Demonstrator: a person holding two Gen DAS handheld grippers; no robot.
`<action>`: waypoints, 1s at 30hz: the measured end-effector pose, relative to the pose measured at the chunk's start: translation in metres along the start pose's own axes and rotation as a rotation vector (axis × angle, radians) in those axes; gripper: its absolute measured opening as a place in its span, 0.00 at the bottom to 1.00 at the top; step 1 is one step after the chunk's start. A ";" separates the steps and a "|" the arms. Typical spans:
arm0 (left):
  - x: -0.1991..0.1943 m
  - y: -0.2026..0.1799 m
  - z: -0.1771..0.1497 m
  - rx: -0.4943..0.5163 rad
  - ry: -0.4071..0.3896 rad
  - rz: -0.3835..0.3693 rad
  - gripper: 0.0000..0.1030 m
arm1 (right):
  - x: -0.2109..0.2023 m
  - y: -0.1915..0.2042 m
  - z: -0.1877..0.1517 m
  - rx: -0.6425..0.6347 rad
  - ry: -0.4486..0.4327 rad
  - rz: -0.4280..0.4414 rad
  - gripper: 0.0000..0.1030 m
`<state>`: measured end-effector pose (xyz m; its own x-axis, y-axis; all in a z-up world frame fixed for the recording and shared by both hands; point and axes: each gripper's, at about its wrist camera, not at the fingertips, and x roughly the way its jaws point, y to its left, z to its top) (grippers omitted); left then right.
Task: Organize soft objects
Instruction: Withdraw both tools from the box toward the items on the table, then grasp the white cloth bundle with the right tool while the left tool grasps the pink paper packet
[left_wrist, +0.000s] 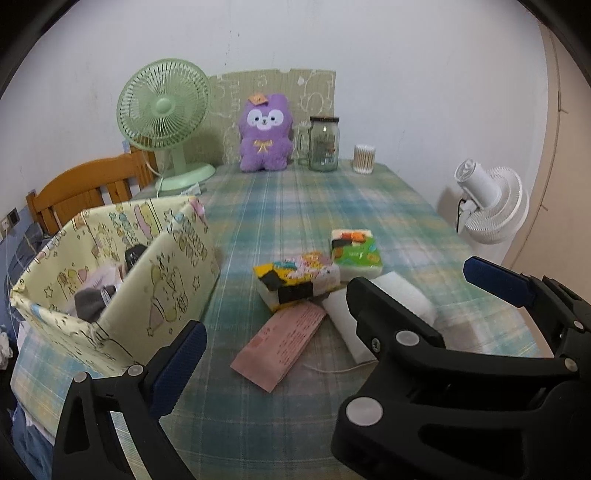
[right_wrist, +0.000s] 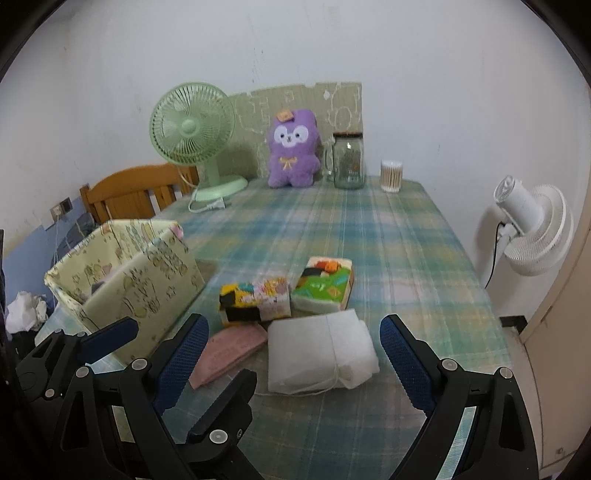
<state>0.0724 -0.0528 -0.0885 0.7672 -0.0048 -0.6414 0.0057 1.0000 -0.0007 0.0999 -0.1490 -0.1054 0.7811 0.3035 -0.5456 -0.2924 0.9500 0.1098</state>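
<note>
Showing only in right wrist view: whole white bundle (right_wrist: 321, 350), string-tied.

In the left wrist view the right gripper (left_wrist: 413, 295) blocks much of the white folded cloth (left_wrist: 402, 291); the fabric bin (left_wrist: 162, 280) conceals most of its contents (dark, indistinct shapes).

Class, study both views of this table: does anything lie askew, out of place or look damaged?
The soft packs are jumbled: the pink pack lies askew, tucked under the patterned tissue pack. The white bundle trails a loose string. The green fan's plug lies unplugged on the tablecloth. Nothing looks spilled or broken.
</note>
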 end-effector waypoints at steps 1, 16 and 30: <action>0.002 0.000 -0.001 0.001 0.007 0.001 0.97 | 0.004 -0.001 -0.002 0.003 0.013 0.002 0.93; 0.045 0.000 -0.008 0.005 0.104 0.042 0.91 | 0.050 -0.009 -0.013 0.032 0.143 -0.058 0.93; 0.065 0.003 -0.009 0.017 0.159 0.056 0.85 | 0.078 -0.013 -0.013 0.029 0.218 -0.091 0.93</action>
<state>0.1164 -0.0497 -0.1372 0.6558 0.0532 -0.7531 -0.0230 0.9985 0.0505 0.1577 -0.1381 -0.1601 0.6649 0.1959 -0.7207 -0.2074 0.9755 0.0739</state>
